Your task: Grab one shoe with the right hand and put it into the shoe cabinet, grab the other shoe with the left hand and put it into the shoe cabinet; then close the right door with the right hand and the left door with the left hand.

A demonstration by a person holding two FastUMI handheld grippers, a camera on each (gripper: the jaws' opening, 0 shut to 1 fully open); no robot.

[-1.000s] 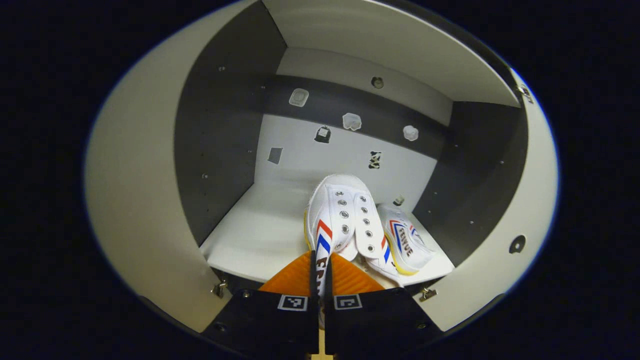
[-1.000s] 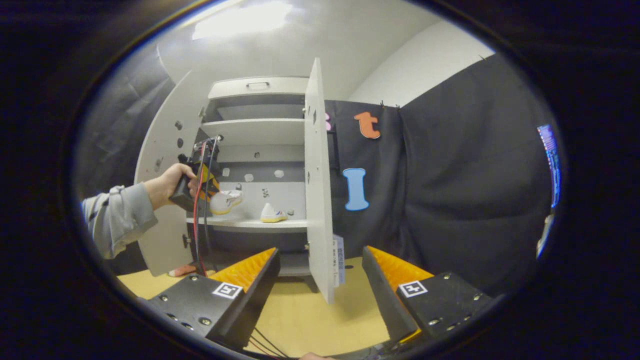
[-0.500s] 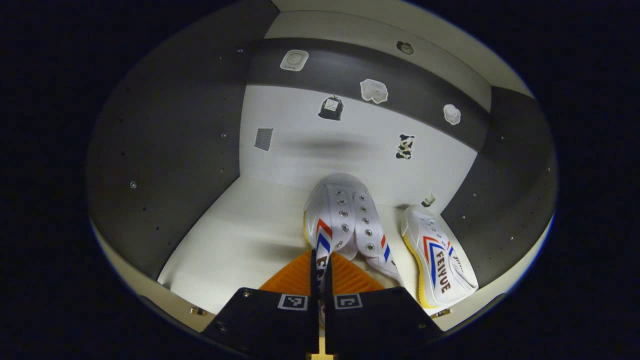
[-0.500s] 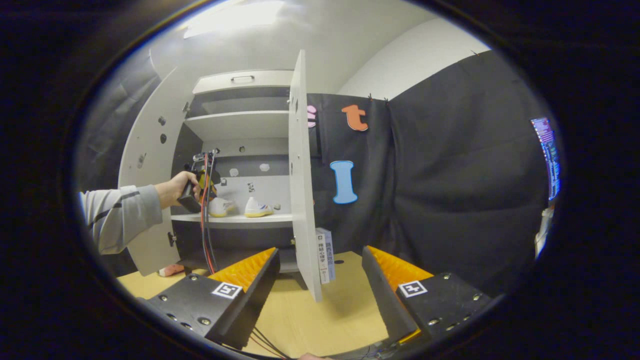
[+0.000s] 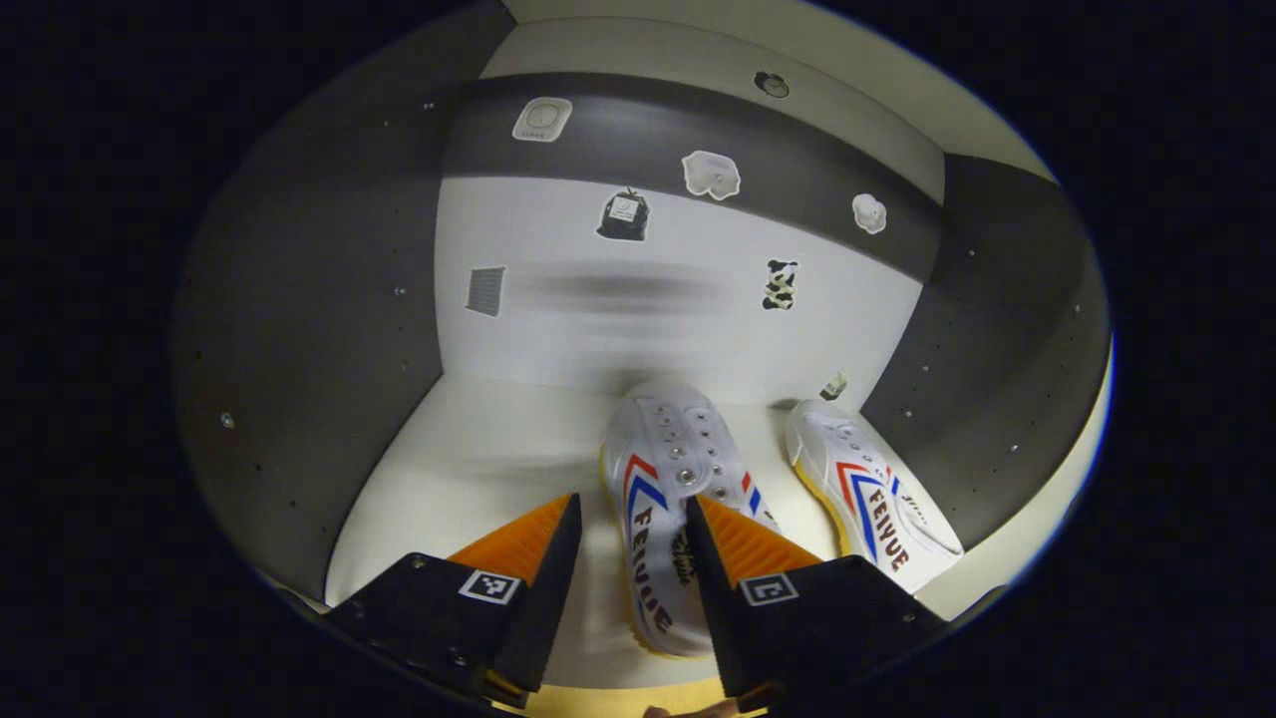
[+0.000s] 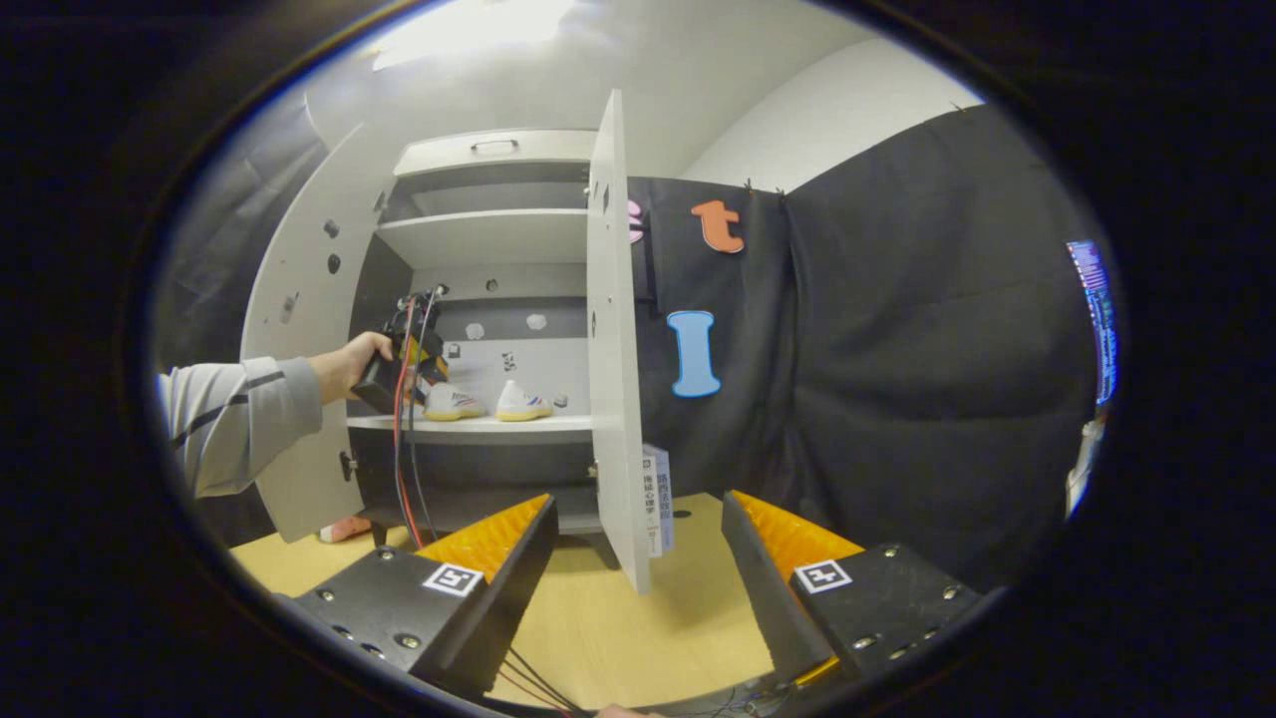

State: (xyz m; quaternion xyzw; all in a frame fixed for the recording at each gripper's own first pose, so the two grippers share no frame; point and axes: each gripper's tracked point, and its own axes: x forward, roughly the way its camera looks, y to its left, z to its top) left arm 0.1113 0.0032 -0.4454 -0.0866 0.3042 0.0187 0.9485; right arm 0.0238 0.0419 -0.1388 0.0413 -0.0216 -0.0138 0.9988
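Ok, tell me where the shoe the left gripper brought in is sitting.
In the left gripper view it lies on the cabinet shelf, between the open left gripper's fingers: the left shoe, just left of the right shoe.

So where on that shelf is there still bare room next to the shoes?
The shelf is bare on its left half, between the dark left wall and the nearer shoe, which lies between the open left gripper fingers. The right side is crowded: the second shoe sits close to the right wall, with a narrow strip between the shoes.
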